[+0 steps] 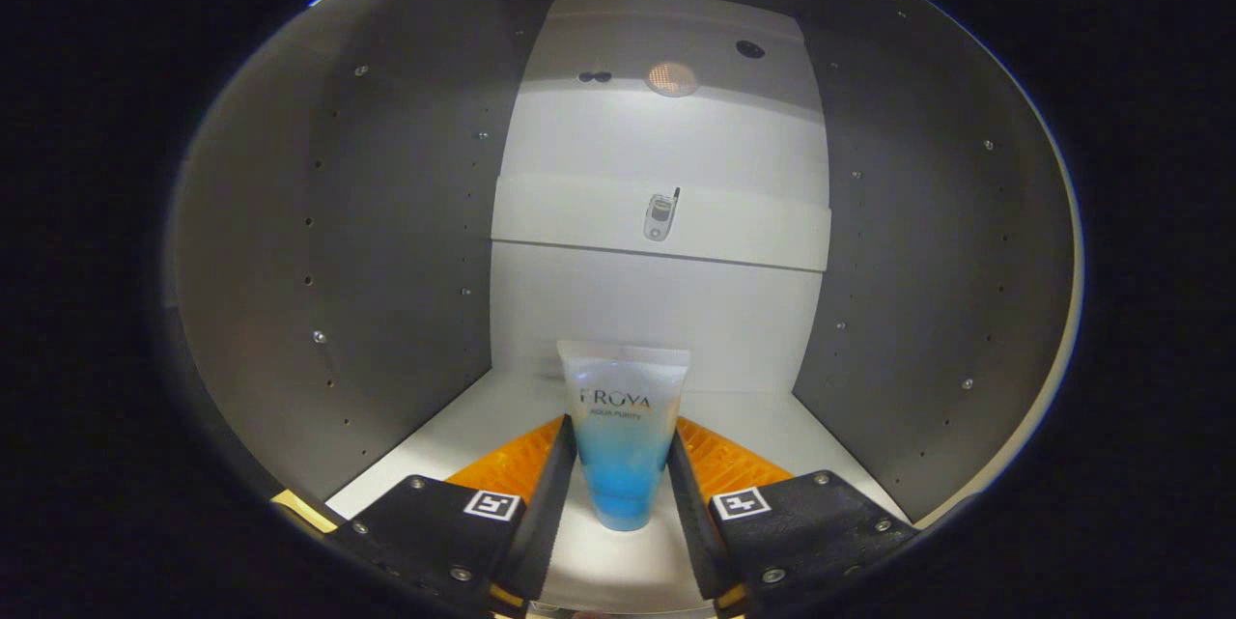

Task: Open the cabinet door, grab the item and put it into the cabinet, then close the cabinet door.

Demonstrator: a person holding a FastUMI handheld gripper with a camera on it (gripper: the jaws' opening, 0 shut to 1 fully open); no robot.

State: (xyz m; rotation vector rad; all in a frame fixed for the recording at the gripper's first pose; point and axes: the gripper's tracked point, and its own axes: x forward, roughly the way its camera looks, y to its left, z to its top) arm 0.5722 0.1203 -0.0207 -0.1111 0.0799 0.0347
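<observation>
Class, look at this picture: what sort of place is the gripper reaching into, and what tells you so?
Most likely the inside of a cabinet: grey side walls with rows of peg holes, a white shelf across the back, and a white floor. The gripper holds a tube upright inside it.

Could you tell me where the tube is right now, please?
In the gripper view, the tube stands upright between the tongs, inside the cabinet on its floor, below the shelf.

I see a small silver flip phone [660,216] at the middle of the upper shelf [560,213], its antenna pointing up. Above it, a round light [673,78] glows on the back panel [657,141]. Two small dark dots [595,76] sit just left of the light, and a dark round hole [749,48] is up to its right.
</observation>
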